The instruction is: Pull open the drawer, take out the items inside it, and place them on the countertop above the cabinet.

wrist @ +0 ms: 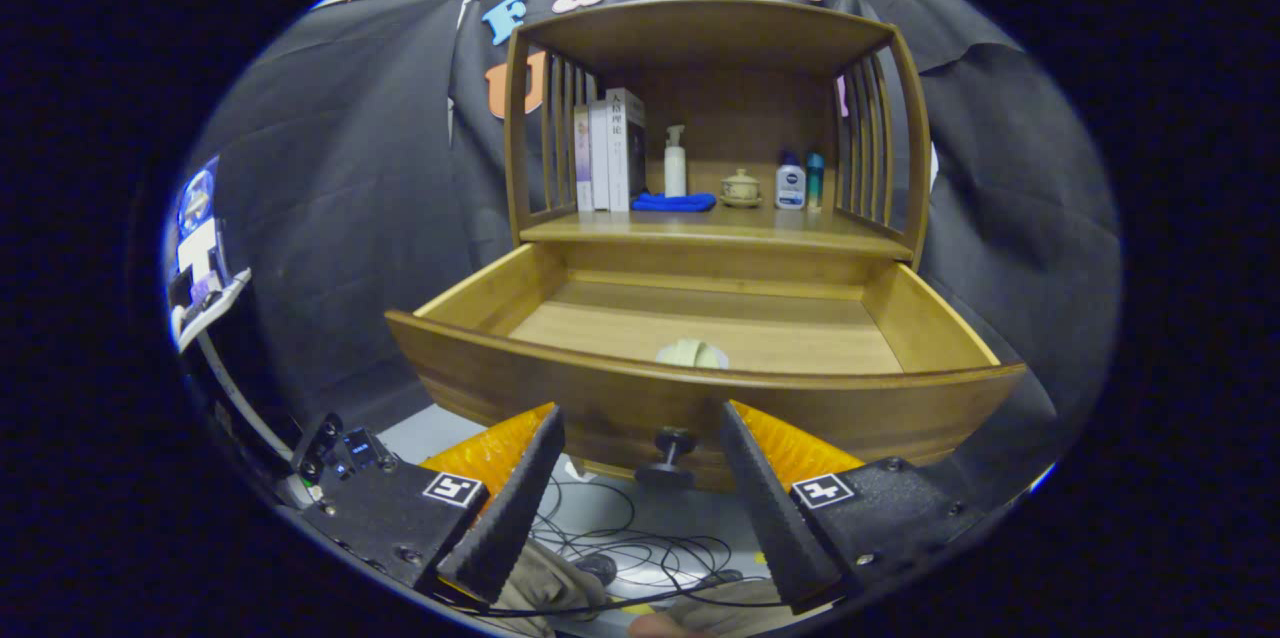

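Gripper view: a wooden cabinet (pixel 715 118) is seen against the booth's black cloth wall, with cables (pixel 640 543) strewn on the pale floor below. On the countertop (pixel 700 230) books (pixel 610 153), a blue cloth (pixel 673 202), a pump bottle (pixel 676 163), a small lidded pot (pixel 740 186) and two bottles (pixel 798 181) are lined up. The drawer (pixel 700 388) is pulled out toward the camera, its front panel running crosswise. A pale item (pixel 692 354) is seen just behind the front panel, its shape unclear. The gripper (pixel 640 433) is spread apart, holding nothing, its fingers flanking the knob (pixel 672 453) without touching it.
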{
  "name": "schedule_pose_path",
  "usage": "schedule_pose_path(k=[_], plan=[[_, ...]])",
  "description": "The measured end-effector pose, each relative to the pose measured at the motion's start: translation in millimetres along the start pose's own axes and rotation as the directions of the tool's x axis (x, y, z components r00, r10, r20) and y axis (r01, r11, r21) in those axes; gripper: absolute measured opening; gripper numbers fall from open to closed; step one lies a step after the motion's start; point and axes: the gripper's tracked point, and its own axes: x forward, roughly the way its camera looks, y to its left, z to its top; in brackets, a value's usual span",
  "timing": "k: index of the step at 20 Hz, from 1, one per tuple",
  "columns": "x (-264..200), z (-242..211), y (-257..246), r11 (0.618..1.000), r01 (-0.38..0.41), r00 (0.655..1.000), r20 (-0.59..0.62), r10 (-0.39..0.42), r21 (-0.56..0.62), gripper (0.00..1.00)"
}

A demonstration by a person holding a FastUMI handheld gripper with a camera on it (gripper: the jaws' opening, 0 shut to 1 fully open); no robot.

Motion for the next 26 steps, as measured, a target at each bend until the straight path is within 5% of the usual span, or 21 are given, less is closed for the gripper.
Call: schedule_pose_path(k=[4,8,14,22,26], plan=[[4.8,23.5,-2.4,0.999,-0.021,0.999,-0.023,0.022,0.044,0.98],[22.7,29.6,-21.8,0.991,0.051,0.987,-0.160,-0.031,0.122,0.98],[53.5,58.6,-25.1,0.958,0.028,0.967,-0.250,0.047,0.287,0.97],[98.1,35.1,-28.5,0.953,0.098,0.860,-0.506,0.063,0.286,0.95],[119.8,20.1,-41.1,0.967,0.156,0.818,-0.575,-0.013,0.201,0.93]])
